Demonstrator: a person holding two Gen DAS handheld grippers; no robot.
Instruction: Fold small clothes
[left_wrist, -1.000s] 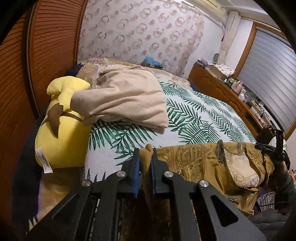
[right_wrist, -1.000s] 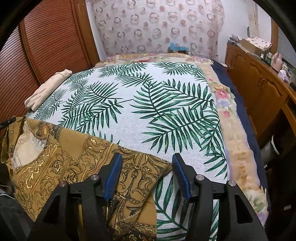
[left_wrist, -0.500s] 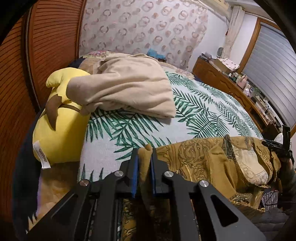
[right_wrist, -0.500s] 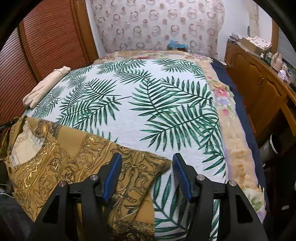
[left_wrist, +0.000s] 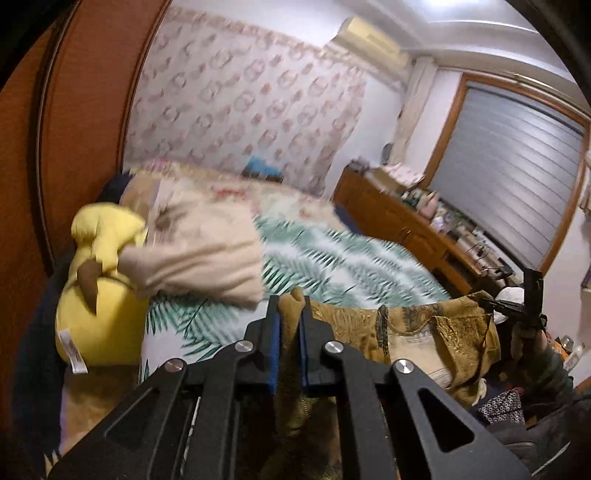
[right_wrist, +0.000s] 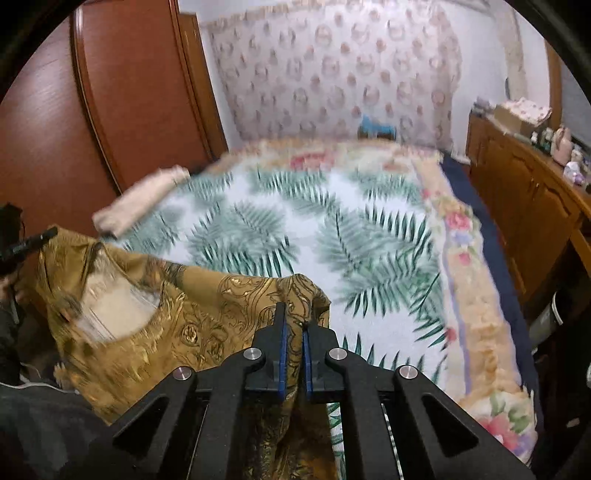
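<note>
A bedroom is seen, with a bed (right_wrist: 369, 229) under a palm-leaf cover, a patterned wall at its head, brown sliding doors on one side and a wooden sideboard (right_wrist: 524, 192) on the other. A golden-brown patterned garment (right_wrist: 155, 314) is held stretched between the two tools over the near edge of the bed, its neck opening and pale lining turned up. The left gripper (left_wrist: 290, 325) is clamped on one end of the cloth, jaws together with a nub of fabric poking out above them; the right gripper (right_wrist: 293, 345) is likewise pinched shut on the other end.

The step in hand is judged to be the lift and spread before the first fold. Next, both ends would need to be carried level onto the cover and laid flat without slack or twist.

A yellow plush toy (left_wrist: 96, 295) at the bed's left edge, under a folded beige blanket (left_wrist: 199, 251), is shown only in the left view; only the blanket's end (right_wrist: 140, 203) is caught in the right view, which alone shows the floral border (right_wrist: 476, 302) along the right edge.
</note>
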